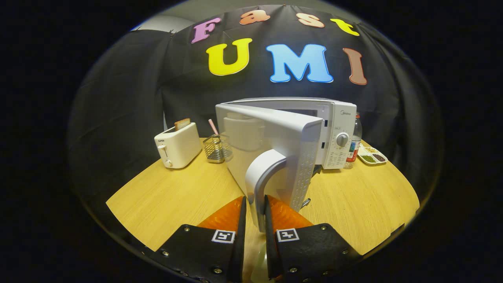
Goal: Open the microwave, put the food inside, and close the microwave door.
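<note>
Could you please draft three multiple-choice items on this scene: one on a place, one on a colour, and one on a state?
1. Where is the wire basket?
A. Between the toaster and the microwave
B. On top of the microwave
C. Right of the bottle

2. What colour is the toaster?
A. Red
B. White
C. Black

3. How does the microwave door stand?
A. Fully closed
B. Taken off, lying on the table
C. Swung open, its handle between the fingers of the gripper

Answers:
1. A, as the basket stands on the table just right of the toaster and left of the microwave.
2. B, as its body is white, with a slice of bread in its slot.
3. C, as the door juts out toward the gripper and both fingers close on the handle.
</note>
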`<state>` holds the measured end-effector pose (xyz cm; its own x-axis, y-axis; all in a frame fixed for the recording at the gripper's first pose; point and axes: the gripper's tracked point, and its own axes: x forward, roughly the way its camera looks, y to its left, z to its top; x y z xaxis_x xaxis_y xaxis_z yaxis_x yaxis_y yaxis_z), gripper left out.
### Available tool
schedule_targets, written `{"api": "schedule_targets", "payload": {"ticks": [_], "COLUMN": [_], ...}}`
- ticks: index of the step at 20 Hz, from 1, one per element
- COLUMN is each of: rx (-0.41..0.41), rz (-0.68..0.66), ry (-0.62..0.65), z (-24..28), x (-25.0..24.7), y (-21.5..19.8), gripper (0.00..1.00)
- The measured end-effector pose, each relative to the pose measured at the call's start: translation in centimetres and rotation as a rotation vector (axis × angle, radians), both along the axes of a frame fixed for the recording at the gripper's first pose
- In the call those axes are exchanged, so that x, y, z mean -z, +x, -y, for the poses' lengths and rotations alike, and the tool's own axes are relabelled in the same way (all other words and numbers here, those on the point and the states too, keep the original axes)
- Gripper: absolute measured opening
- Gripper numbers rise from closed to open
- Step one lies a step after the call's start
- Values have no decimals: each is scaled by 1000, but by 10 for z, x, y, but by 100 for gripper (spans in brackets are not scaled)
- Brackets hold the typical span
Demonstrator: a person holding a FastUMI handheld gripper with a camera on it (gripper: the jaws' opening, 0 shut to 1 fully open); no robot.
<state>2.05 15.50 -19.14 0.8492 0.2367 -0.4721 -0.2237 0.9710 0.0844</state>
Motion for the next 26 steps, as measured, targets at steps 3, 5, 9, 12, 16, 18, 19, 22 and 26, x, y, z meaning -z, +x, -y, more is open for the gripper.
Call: {"api": "schedule_targets", "payload": {"ticks": [3, 5, 9, 12, 16, 18, 19, 22, 26], "rx": [-37, -64, -127, -154, -197, -264, -304, -398, -458], "rz": [3, 1, 5, 5, -10, -12, 1, 56, 131], "ry": [-1, -9, -14, -35, -30, 0, 15, 57, 122], "z": [-23, -38, -68, -84, -101, -121, -131, -149, -158], "x": [0, 4, 4, 3, 1, -4, -9, -37, -82], "y": [-15, -24, -40, -46, -57, -66, -72, -83, -95], "gripper": [24, 25, 26, 26, 26, 28, 28, 29, 66]}}
